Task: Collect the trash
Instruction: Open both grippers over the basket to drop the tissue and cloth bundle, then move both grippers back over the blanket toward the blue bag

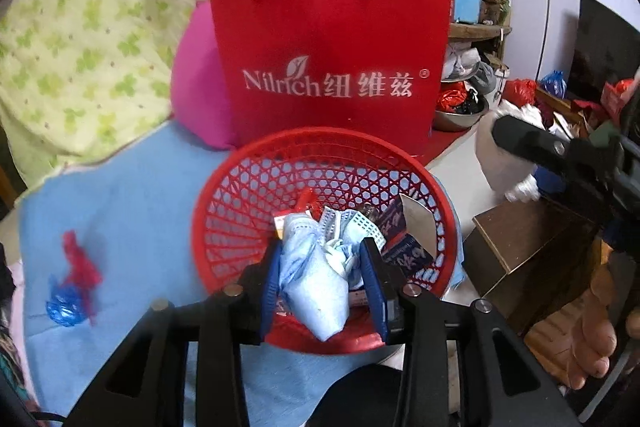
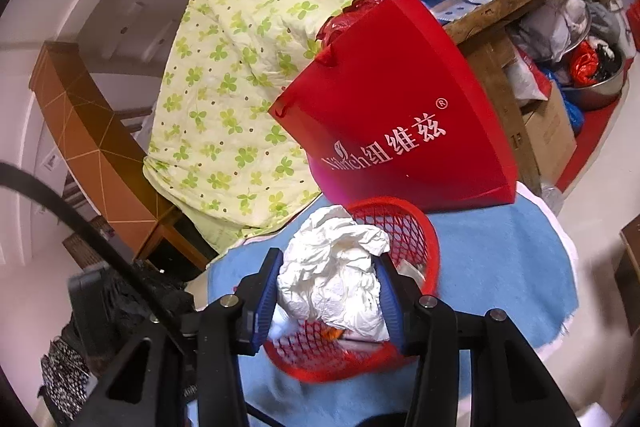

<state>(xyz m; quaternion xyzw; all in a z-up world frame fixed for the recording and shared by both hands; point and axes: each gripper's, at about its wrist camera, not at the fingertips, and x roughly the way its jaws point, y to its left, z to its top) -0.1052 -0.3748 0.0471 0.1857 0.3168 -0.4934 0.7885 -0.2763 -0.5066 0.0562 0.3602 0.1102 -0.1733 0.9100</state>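
In your left wrist view, a scrap of red and blue wrapper lies at the lower left on the blue cloth, well apart from the red basket at centre. Behind the basket, top centre, stands a red bag, with a green-patterned quilt filling the upper left. Your left gripper sits at the bottom centre, over the basket, with a crumpled blue mask between its blue pads; whether the pads press it or have let go, I cannot tell. More trash lies in the basket just past the mask. At the right edge your right gripper reaches in with a white wad.

In your right wrist view, the quilt hangs at the upper left and the bag leans right of centre. At the bottom centre your right gripper is clenched on a crumpled white tissue, held over the basket, which rests on the cloth.
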